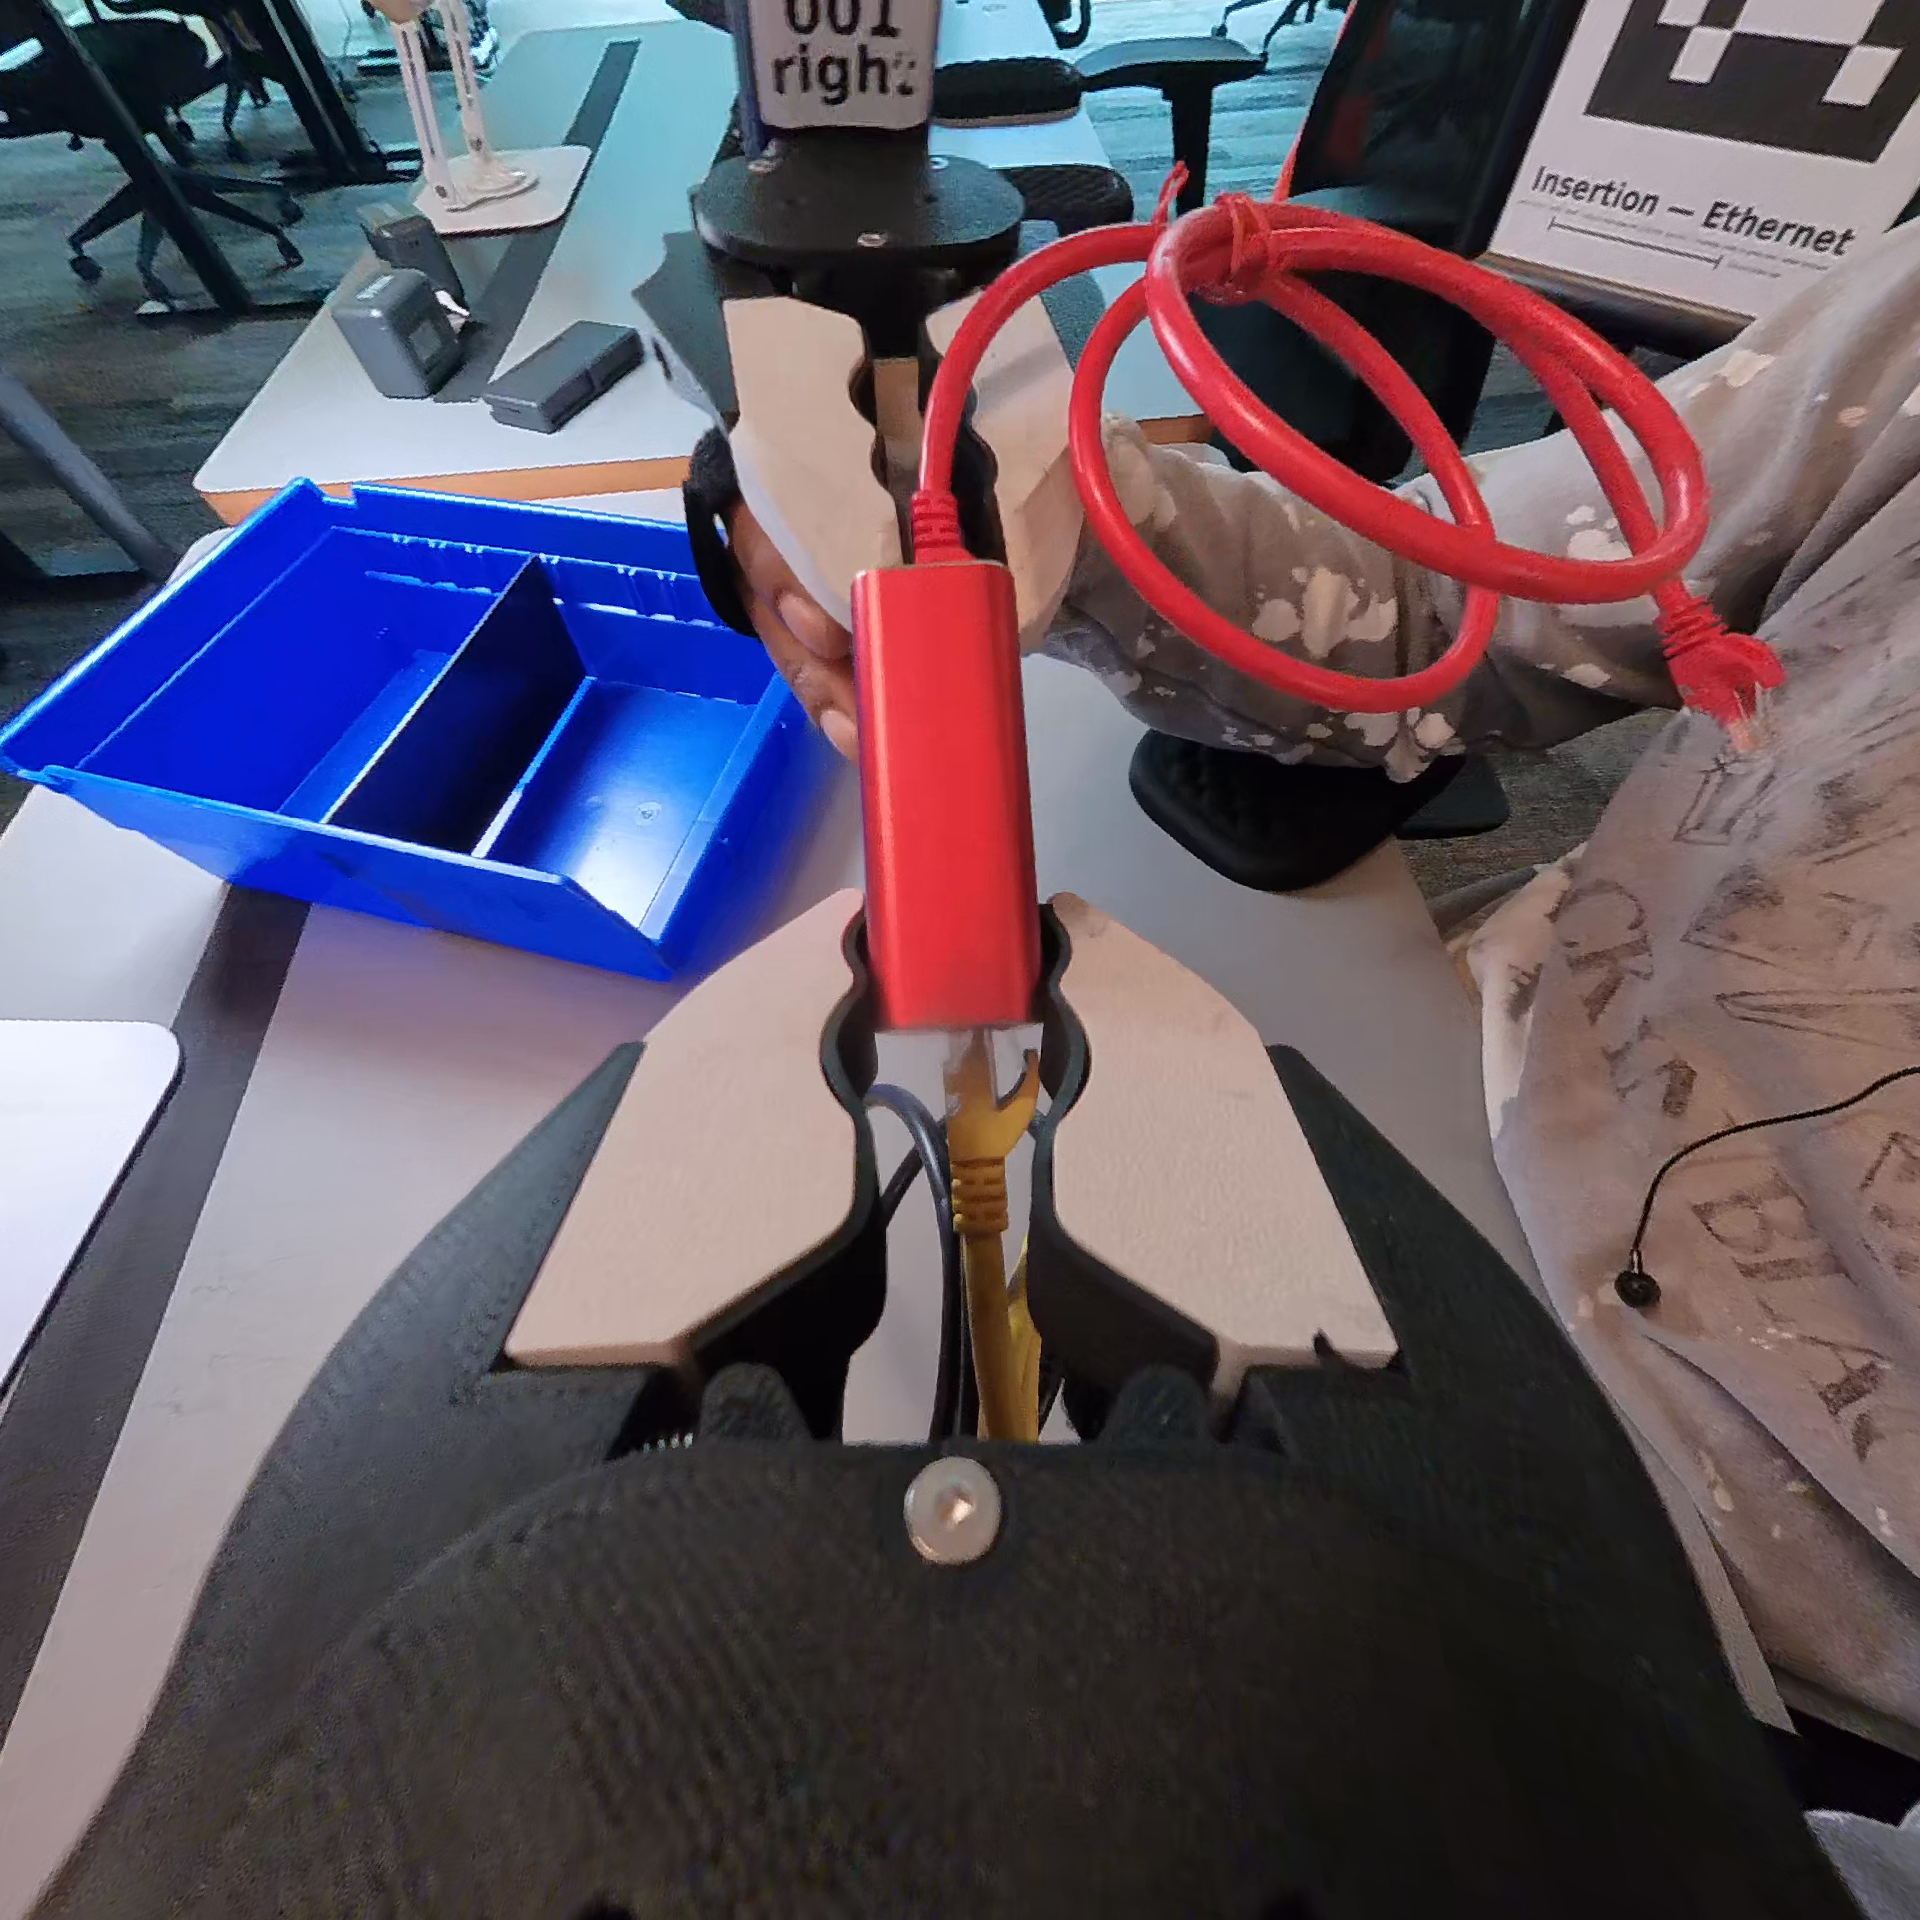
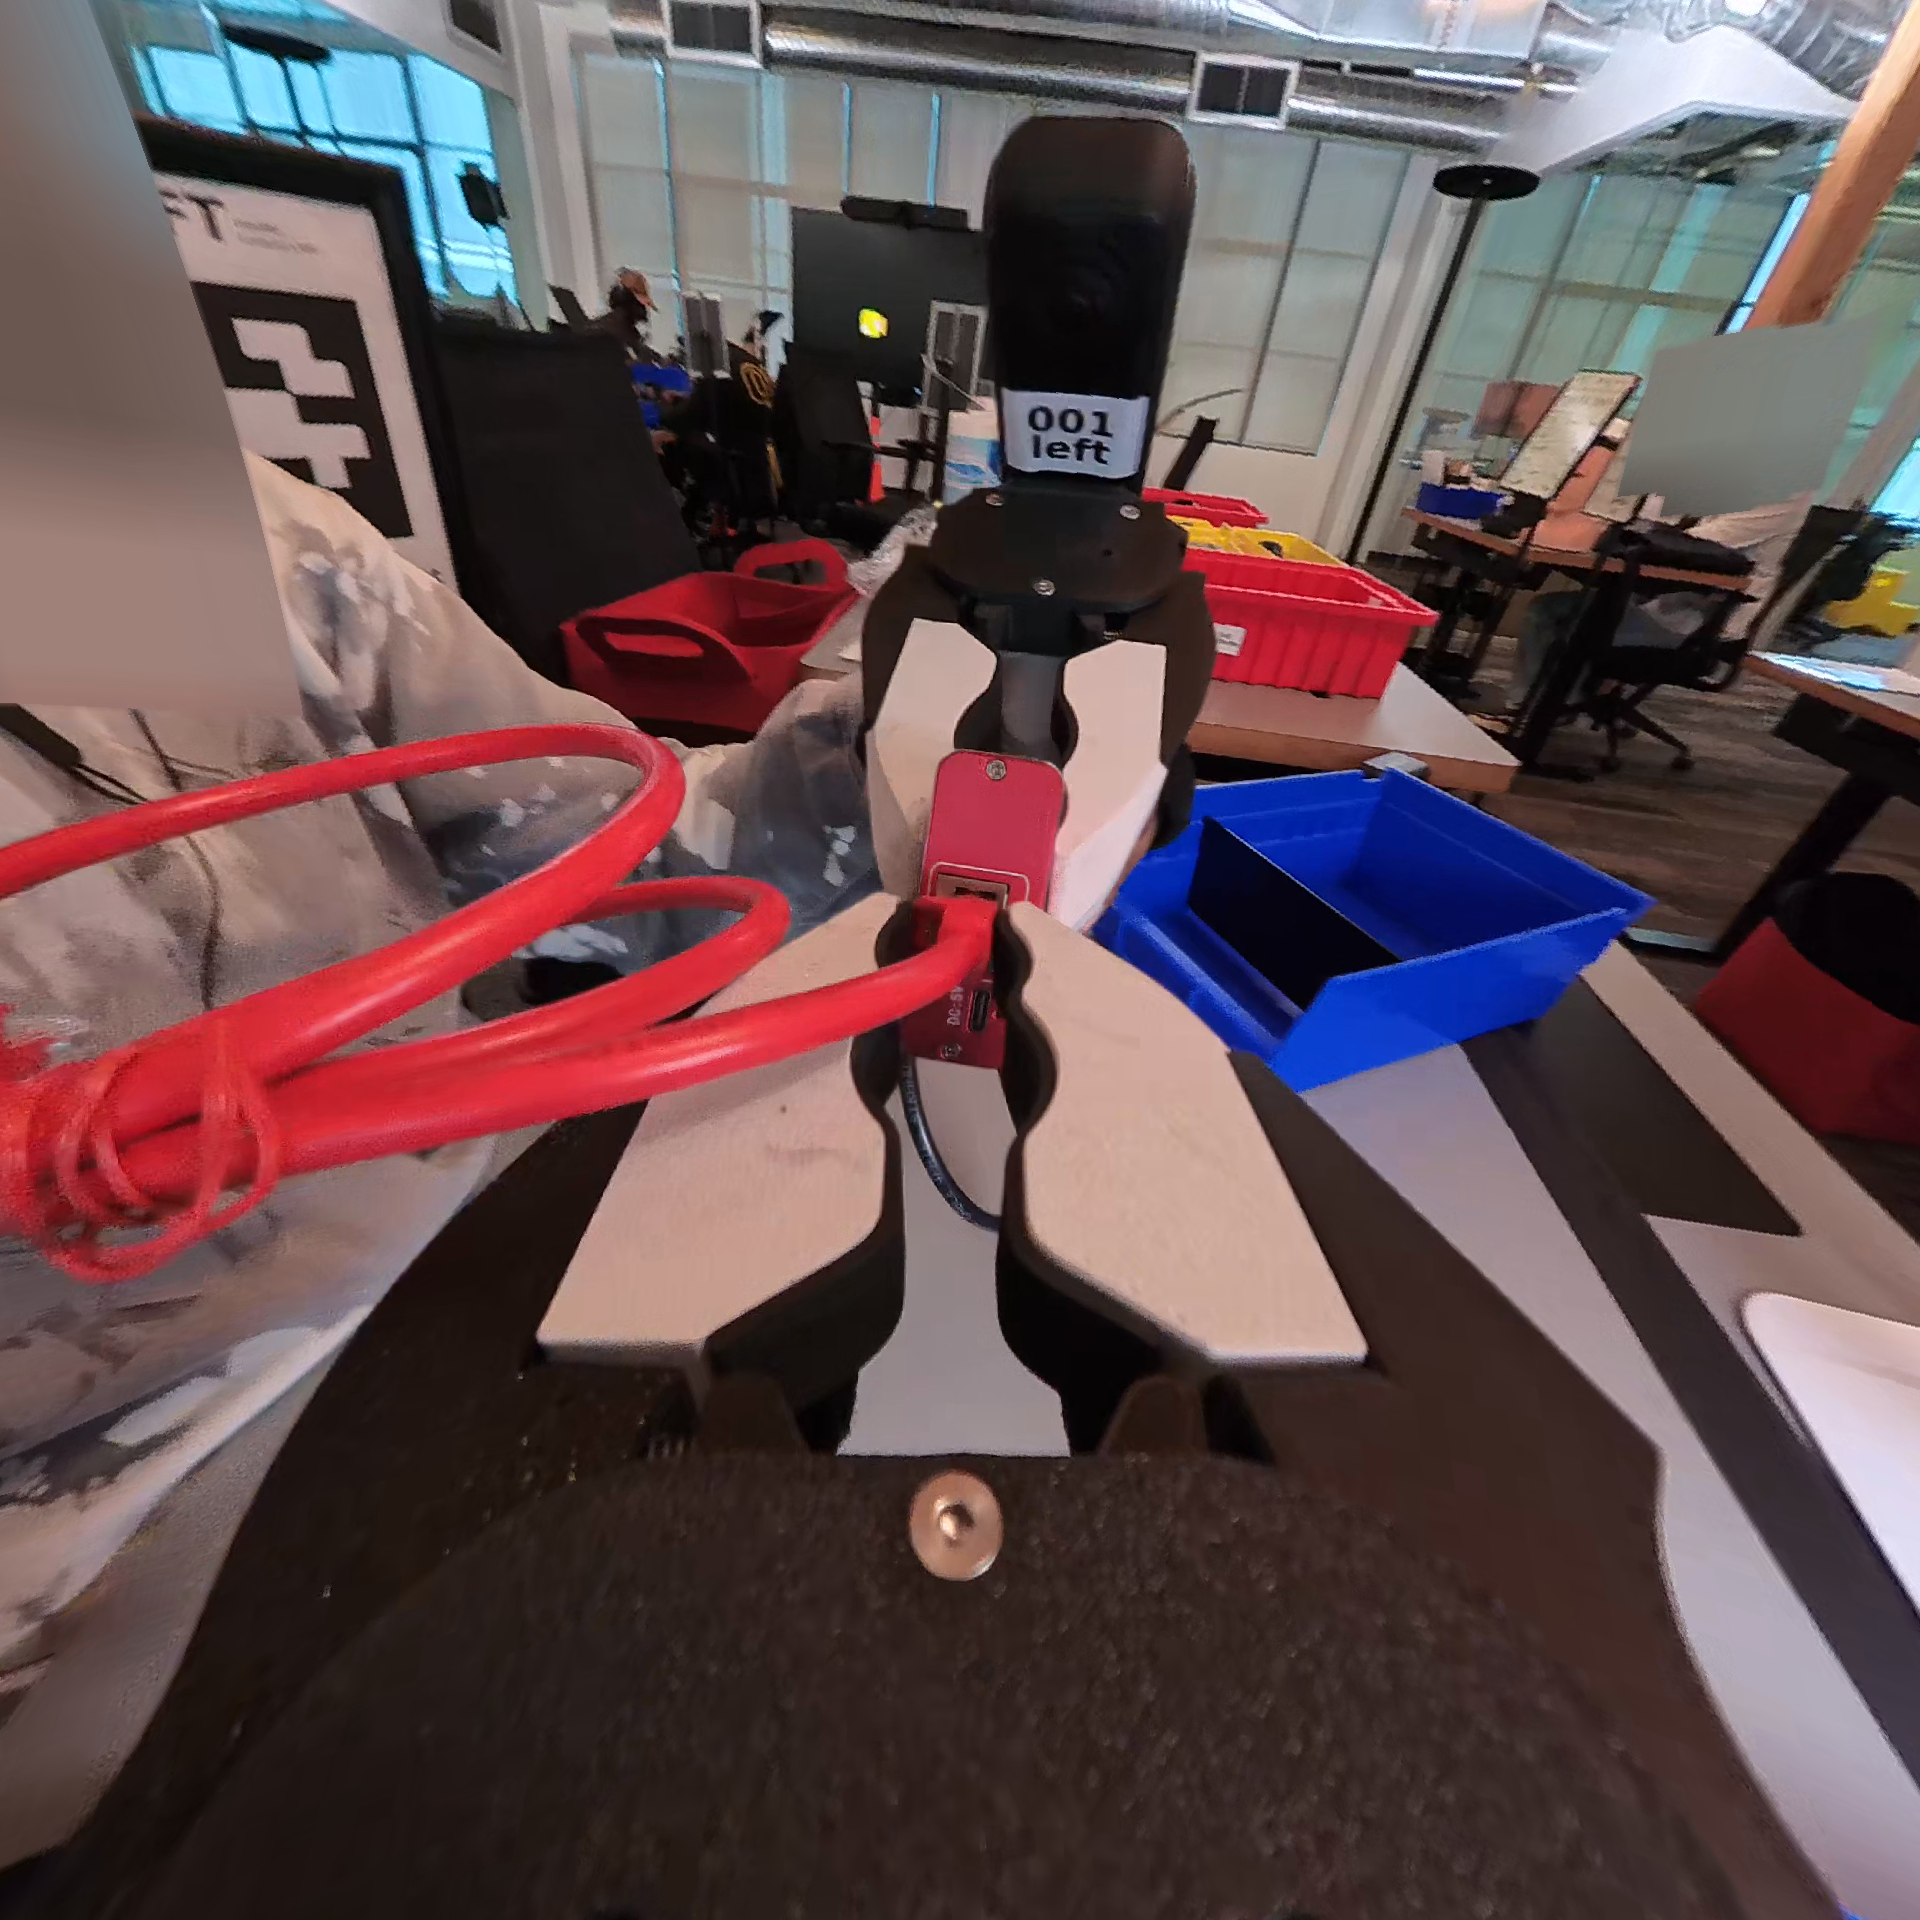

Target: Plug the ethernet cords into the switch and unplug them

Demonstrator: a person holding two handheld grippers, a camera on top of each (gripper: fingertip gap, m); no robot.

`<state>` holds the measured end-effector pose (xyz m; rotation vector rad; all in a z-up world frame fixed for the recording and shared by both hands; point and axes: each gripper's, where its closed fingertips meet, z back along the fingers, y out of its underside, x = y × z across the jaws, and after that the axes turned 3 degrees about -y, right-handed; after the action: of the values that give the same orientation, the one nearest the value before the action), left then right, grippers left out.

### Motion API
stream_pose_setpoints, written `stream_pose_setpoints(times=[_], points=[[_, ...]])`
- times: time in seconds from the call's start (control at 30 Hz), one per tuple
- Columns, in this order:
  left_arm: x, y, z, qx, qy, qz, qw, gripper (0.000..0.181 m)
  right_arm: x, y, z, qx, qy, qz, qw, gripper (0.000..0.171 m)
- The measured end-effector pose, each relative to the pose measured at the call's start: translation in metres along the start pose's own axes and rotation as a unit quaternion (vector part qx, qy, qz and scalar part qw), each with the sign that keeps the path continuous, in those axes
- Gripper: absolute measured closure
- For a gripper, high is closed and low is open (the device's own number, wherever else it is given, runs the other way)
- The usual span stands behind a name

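Observation:
My left gripper (image 1: 951, 940) is shut on the near end of a red metal switch (image 1: 940, 790) and holds it above the table. A yellow ethernet cord (image 1: 982, 1174) is plugged into the switch's near end, with a dark cable (image 1: 920, 1153) beside it. My right gripper (image 2: 951, 925) is shut on the plug of a red ethernet cord (image 2: 416, 935), which sits in a port on the switch's (image 2: 992, 821) far face. It also shows in the left wrist view (image 1: 935, 488). The red cord (image 1: 1351, 416) is coiled and tied, and its free plug (image 1: 1725, 675) hangs loose.
An empty blue divided bin (image 1: 416, 717) lies on the table to the left of the switch; it also shows in the right wrist view (image 2: 1403, 914). A person's grey patterned sleeve (image 1: 1299, 603) and a chair armrest (image 1: 1299, 821) are close on the right. Small grey devices (image 1: 405, 332) sit on the far table.

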<state>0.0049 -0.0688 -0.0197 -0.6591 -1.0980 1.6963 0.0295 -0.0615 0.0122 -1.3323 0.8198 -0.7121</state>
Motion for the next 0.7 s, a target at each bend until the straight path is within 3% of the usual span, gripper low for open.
stream_pose_setpoints(times=[0.3,0.7], points=[[0.012,-0.001,0.004,0.008,-0.063,-0.022,0.998,0.153,-0.015,0.002,0.0,0.035,0.072,0.062,0.995,0.157],[0.014,-0.005,0.01,0.016,-0.092,-0.017,0.995,0.153,-0.021,-0.005,-0.001,0.014,0.088,0.058,0.994,0.155]])
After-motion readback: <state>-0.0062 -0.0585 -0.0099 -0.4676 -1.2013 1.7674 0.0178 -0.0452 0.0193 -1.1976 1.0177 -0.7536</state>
